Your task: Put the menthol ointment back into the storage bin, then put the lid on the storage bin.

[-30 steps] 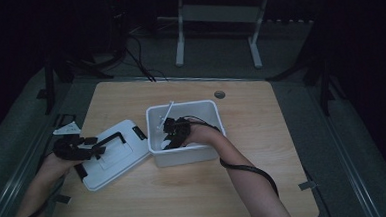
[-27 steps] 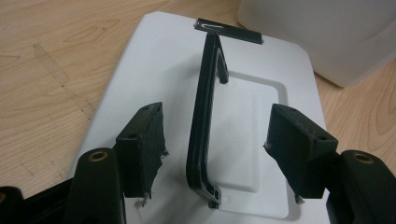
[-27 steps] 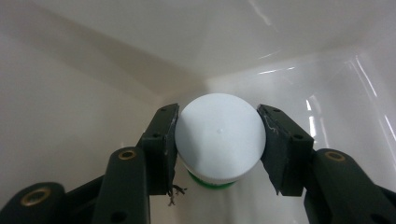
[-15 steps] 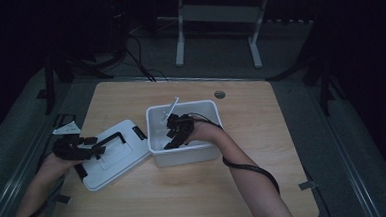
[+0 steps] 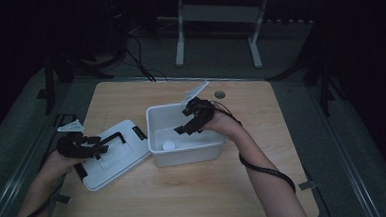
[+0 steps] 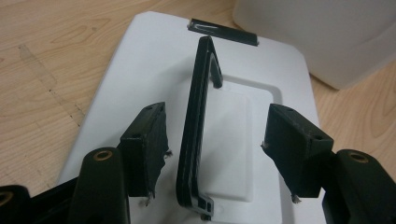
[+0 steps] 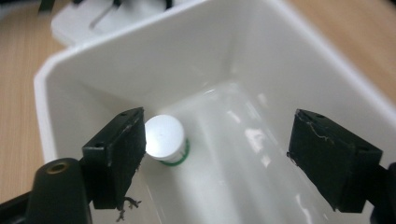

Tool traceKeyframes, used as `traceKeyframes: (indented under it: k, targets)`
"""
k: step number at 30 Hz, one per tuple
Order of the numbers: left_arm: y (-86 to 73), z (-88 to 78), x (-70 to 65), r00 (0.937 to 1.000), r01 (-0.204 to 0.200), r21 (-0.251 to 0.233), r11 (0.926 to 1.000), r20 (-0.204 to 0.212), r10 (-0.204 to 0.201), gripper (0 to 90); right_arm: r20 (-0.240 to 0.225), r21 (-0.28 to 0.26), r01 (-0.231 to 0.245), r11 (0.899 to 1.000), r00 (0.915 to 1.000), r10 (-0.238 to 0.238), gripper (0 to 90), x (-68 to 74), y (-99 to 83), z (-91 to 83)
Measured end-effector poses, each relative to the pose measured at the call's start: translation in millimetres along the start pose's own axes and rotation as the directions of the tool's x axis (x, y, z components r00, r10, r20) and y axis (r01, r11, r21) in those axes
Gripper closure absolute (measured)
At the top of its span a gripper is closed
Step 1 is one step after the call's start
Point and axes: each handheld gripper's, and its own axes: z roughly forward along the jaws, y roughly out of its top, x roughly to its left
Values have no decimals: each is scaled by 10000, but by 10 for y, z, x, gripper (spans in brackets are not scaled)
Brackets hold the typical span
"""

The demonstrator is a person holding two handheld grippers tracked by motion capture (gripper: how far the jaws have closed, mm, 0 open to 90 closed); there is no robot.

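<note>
High view first: I take the white rectangular plastic bin (image 5: 184, 139) near the middle of the pale wooden table (image 5: 195, 198) as my landmark, and place everything else from it. Just left of the bin, nearly touching its near-left corner, lies the flat white plastic lid (image 5: 111, 155) with its raised black carrying handle (image 5: 113, 139). Inside the bin, on its floor toward the near-left corner, stands the small white-capped bottle with a green band (image 5: 168, 146).

My right tool (image 5: 192, 123) hangs over the bin's right half, above the rim. Its jaws have just been opening and now stand released, with nothing between them. In the right gripper view the bottle (image 7: 164, 139) sits below and beyond the left pad (image 7: 119, 151), apart from it and off the centre line between the pads.

My left tool (image 5: 90, 146) sits over the lid, left of the bin. In the left gripper view the handle (image 6: 196, 126) runs up between the two pads (image 6: 147, 144) with a clear gap on either side, so this tool straddles it without clenching.

I judge the drop-off into the bin done and the lid next. To do it well I would clear the right tool fully away from the bin, then centre the left pads on the handle, squeeze squarely, and lift the lid level before carrying it right, over the bin.
</note>
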Motion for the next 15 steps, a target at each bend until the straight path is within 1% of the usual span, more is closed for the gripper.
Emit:
traceKeyframes:
  k: [2, 3, 4, 5, 6, 7, 8, 9, 10, 11, 12, 13, 14, 15]
  targets:
    - [9, 28, -10, 10000, -67, 88, 9999, -29, 67, 412, 233, -563, -308, 9979, 9992, 321, 147, -26, -55, -142]
    - [12, 38, -12, 9999, -140, 98, 9999, -40, 140, 419, 354, -793, -389, 9961, 9985, 418, 145, -35, -90, -215]
    - [15, 54, -19, 9999, -129, 110, 9999, 21, 129, 450, 545, -1034, -462, 9936, 9972, 520, 133, -39, -127, -289]
    - [20, 62, -22, 9998, -195, 138, 9997, 19, 195, 486, 608, -1193, -530, 9914, 9963, 605, 131, -43, -181, -377]
    - [29, 72, -23, 9997, -257, 187, 9995, 51, 256, 488, 616, -1236, -509, 9910, 9964, 589, 131, -48, -217, -429]
    - [40, 78, -23, 9994, -322, 247, 9992, 104, 320, 521, 706, -1331, -622, 9892, 9949, 721, 131, -58, -269, -493]
    - [53, 84, -25, 9993, -364, 277, 9990, 141, 360, 554, 837, -1394, -794, 9871, 9923, 917, 134, -69, -326, -556]
    - [67, 90, -27, 9992, -398, 300, 9988, 94, 396, 556, 1002, -1399, -946, 9856, 9890, 1091, 137, -80, -387, -617]
    - [83, 93, -14, 9990, -379, 407, 9985, 272, 368, 576, 1236, -1368, -1055, 9850, 9847, 1226, 140, -92, -452, -672]
    - [89, 99, -17, 9989, -374, 432, 9984, 288, 362, 637, 1477, -1350, -1221, 9833, 9788, 1418, 142, -110, -542, -737]
    - [95, 107, -18, 9988, -446, 530, 9976, 221, 435, 644, 1526, -1391, -1375, 9807, 9755, 1585, 143, -125, -600, -773]
    - [100, 118, -11, 9985, -380, 691, 9969, 415, 352, 710, 1564, -1374, -1635, 9769, 9703, 1843, 143, -146, -680, -818]
    - [103, 130, -15, 9977, -525, 831, 9952, 463, 488, 752, 1651, -1321, -1797, 9748, 9657, 2003, 142, -165, -764, -857]
    - [105, 137, -27, 9970, -684, 934, 9933, 417, 647, 776, 1712, -1273, -1951, 9725, 9614, 2153, 142, -182, -848, -889]
